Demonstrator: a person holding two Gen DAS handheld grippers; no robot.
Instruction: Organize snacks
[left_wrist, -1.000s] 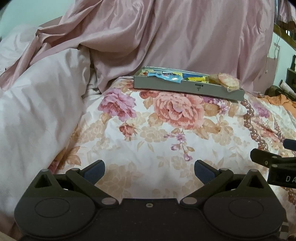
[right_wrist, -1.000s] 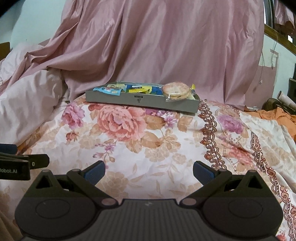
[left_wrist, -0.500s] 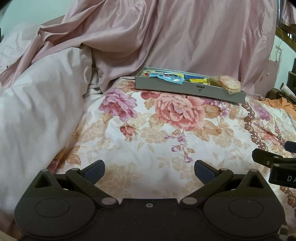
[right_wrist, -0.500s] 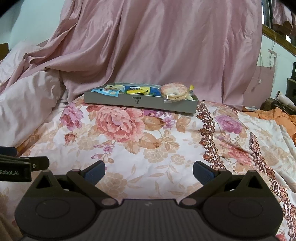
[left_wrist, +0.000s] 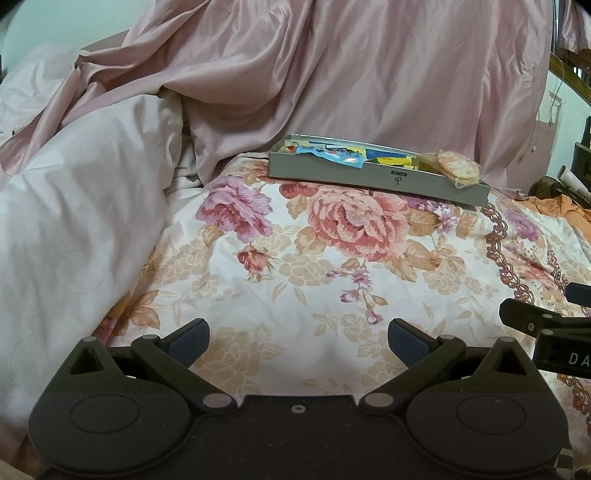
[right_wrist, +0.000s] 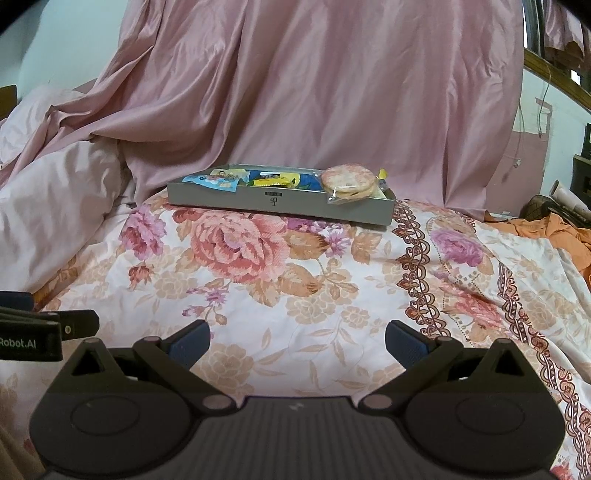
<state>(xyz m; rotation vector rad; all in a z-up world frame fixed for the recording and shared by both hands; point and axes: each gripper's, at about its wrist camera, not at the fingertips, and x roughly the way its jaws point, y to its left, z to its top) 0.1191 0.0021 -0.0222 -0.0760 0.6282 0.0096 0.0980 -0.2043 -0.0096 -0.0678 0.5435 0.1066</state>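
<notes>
A shallow grey box (left_wrist: 373, 179) (right_wrist: 280, 201) sits at the far end of the floral bedspread. It holds several snack packets: a blue packet (left_wrist: 332, 153) (right_wrist: 214, 179) on its left, yellow ones (right_wrist: 275, 180) in the middle, and a clear bag of round crackers (left_wrist: 456, 166) (right_wrist: 349, 181) leaning over its right end. My left gripper (left_wrist: 297, 341) is open and empty, low over the bedspread, far short of the box. My right gripper (right_wrist: 297, 343) is open and empty too, beside the left one.
The floral bedspread (left_wrist: 332, 266) (right_wrist: 332, 288) stretches between the grippers and the box. A pale pink duvet (left_wrist: 74, 206) is heaped on the left. Pink satin cloth (right_wrist: 314, 92) hangs behind the box. Orange cloth (right_wrist: 554, 229) lies at the right.
Both grippers have drawn back slightly and the views have tilted a little; the box sits somewhat lower in each frame. Both stay open and empty.
</notes>
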